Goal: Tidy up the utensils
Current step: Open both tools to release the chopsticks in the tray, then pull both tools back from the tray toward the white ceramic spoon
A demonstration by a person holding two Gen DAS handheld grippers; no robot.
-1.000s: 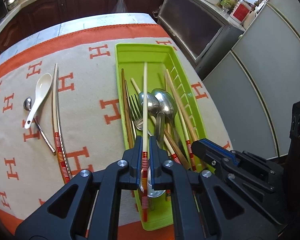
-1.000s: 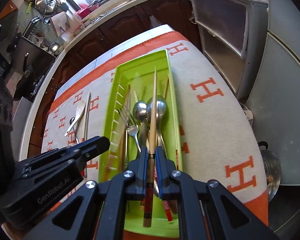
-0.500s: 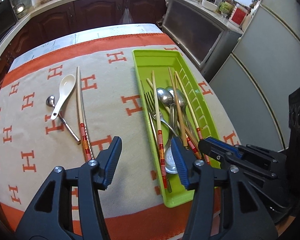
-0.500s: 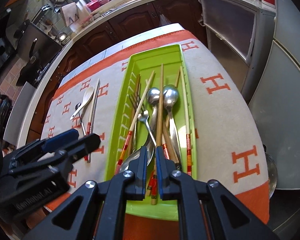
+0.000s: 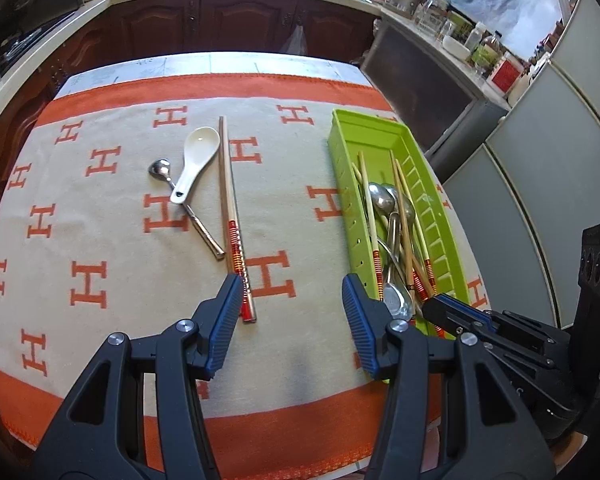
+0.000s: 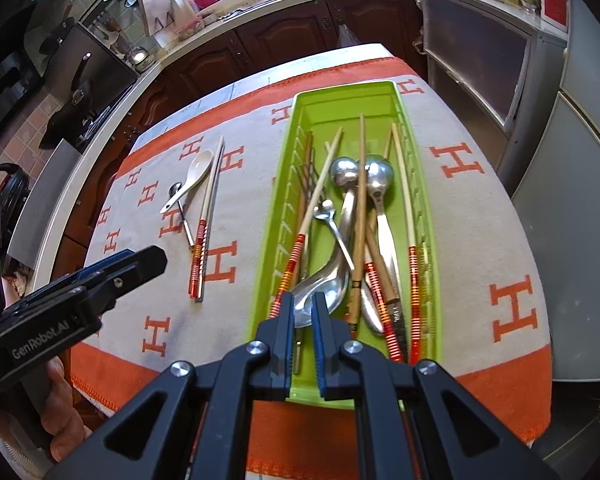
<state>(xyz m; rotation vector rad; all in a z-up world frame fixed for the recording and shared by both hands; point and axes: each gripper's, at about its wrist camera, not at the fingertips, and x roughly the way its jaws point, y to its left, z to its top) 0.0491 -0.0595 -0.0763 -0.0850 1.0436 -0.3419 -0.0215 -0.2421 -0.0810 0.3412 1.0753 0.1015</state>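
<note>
A green utensil tray (image 5: 448, 240) (image 6: 430, 208) lies on the right of the cloth and holds several chopsticks, metal spoons and a fork. A pair of red-banded chopsticks (image 5: 230, 216) (image 6: 206, 224), a white ceramic spoon (image 5: 192, 164) (image 6: 188, 186) and a small metal spoon (image 5: 188, 208) (image 6: 180, 208) lie on the cloth to the left. My left gripper (image 5: 292, 312) is wide open and empty, above the cloth between the loose chopsticks and the tray. My right gripper (image 6: 301, 320) is nearly closed and holds nothing, over the tray's near end.
The table is covered by a beige cloth with orange H marks (image 5: 100, 240) and orange borders. Dark wood cabinets (image 5: 220, 20) stand behind, grey cabinet doors (image 5: 540, 180) to the right. The table's near edge is just below both grippers.
Both grippers let go of their chopsticks, which now lie in the tray. My left gripper opened wide, pulled back and swung left. My right gripper drew back.
</note>
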